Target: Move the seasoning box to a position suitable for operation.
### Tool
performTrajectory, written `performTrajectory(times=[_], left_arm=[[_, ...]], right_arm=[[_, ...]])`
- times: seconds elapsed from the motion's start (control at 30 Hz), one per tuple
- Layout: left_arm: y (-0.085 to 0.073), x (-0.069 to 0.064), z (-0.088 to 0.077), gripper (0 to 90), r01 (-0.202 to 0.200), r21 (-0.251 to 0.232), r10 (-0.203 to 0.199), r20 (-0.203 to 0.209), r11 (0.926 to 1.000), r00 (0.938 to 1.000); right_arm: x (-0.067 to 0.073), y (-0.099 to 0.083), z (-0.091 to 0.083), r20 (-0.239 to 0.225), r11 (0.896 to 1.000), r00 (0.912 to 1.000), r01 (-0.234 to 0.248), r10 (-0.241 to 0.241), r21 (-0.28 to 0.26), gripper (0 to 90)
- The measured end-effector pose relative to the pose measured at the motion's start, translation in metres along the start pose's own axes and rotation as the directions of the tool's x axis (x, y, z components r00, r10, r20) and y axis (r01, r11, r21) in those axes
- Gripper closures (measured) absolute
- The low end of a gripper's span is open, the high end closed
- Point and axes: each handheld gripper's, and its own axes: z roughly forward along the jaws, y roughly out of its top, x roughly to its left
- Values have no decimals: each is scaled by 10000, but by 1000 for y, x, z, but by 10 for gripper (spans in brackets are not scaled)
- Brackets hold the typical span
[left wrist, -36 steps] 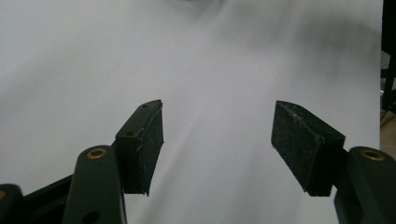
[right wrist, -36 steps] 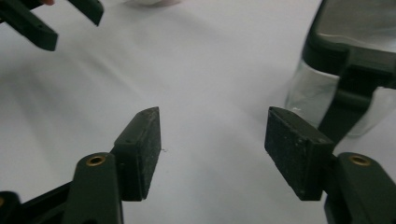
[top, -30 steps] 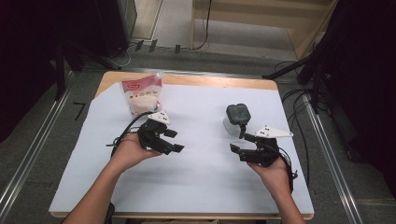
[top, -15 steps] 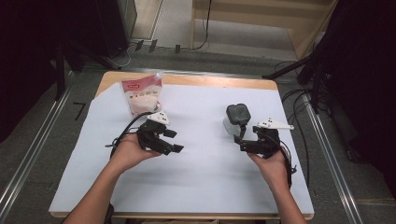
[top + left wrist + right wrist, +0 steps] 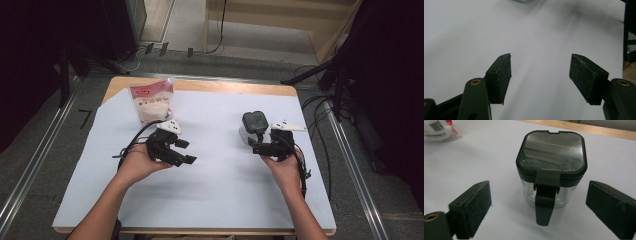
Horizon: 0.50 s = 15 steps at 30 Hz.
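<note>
Right gripper view: the jar [image 5: 551,170] is seen upright on the white sheet [image 5: 486,165], just beyond the right gripper [image 5: 539,206], whose jaws have just been opened wide, nothing held.

Even overhead light falls on the white paper-covered worktop [image 5: 220,190], while the surrounding room sinks into near black. Shadows under the hands are soft and faint. The glossy square lid of the clear plastic jar [image 5: 551,151] carries a pale glare. In the left gripper view the far worktop is smeared and out of focus.
</note>
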Motion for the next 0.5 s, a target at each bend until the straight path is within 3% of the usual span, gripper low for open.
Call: performTrajectory(times=[0.13, 0.27, 0.5], left_arm=[[0, 1, 1, 350, 44, -44, -43, 64, 10000, 10000], [0, 1, 1, 350, 49, 88, -49, 48, 9999, 10000], [0, 1, 2, 350, 75, 50, -75, 67, 10000, 9999]], right_arm=[[-1, 3, 8, 235, 9999, 9997, -79, 77, 69, 37], [-7, 4, 16, 72, 9985, 9985, -548, 548, -21, 37], [-7, 7, 33, 325, 9985, 9980, -542, 539, 75, 50]])
